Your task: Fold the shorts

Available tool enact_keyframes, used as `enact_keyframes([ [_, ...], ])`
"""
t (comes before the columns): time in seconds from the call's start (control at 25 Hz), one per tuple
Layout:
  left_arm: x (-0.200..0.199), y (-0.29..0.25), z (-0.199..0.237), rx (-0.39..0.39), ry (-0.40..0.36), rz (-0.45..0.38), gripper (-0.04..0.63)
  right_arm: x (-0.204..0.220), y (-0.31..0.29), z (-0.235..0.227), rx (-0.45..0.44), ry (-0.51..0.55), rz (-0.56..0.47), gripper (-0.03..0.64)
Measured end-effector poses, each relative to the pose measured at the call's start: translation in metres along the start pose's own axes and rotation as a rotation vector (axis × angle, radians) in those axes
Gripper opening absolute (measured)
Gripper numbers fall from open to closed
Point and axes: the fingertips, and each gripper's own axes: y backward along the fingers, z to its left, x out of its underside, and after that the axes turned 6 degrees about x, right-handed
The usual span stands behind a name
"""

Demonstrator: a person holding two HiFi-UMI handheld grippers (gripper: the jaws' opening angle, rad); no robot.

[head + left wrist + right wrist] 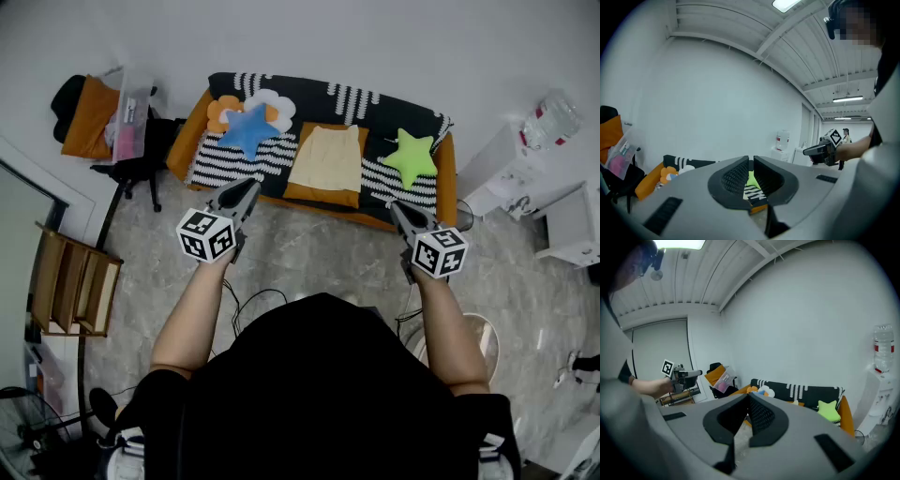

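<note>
Shorts (326,157), pale yellow, lie spread flat on the seat of the sofa (187,141), ahead of both claws and between the lines along which they point. Laid out like that on the striped blanket (375,98), they look ready for folding, and I judge that no fold has been made yet.

The left claw (249,186) hovers in the air short of the sofa's front edge, well apart from the shorts, which sit ahead of it and to its right. Its jaws are drawn together to a bare sliver. In the left gripper view only a strip of blanket and something green far off show through that slit, so it grips nothing. Straight ahead of it rest a blue star cushion (249,128) and a flower cushion (225,111), probably set to one side so that the middle of the seat is free for the work.

The right claw (397,208) is held at about the same height, also short of the sofa. The shorts are ahead of it and to its left, and a green star cushion (410,156) is just beyond its tip. Its jaws are pressed fully together with nothing between them.

Both claws tip slightly down toward the seat, which reads as a ready pose before reaching in. Each would have to open before it could pinch a hem or the waistband.
</note>
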Motion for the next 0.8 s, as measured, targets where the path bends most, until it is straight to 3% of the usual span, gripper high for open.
enact_keyframes([
  [0.28, 0.003, 0.007, 0.000, 0.019, 0.012, 0.014, 0.049, 0.005, 0.015, -0.001, 0.062, -0.008, -0.011, 0.003],
  [0.8, 0.009, 0.013, 0.032, -0.009, 0.048, 0.035, 0.049, -0.003, -0.001, 0.000, 0.100, -0.045, -0.027, 0.006],
])
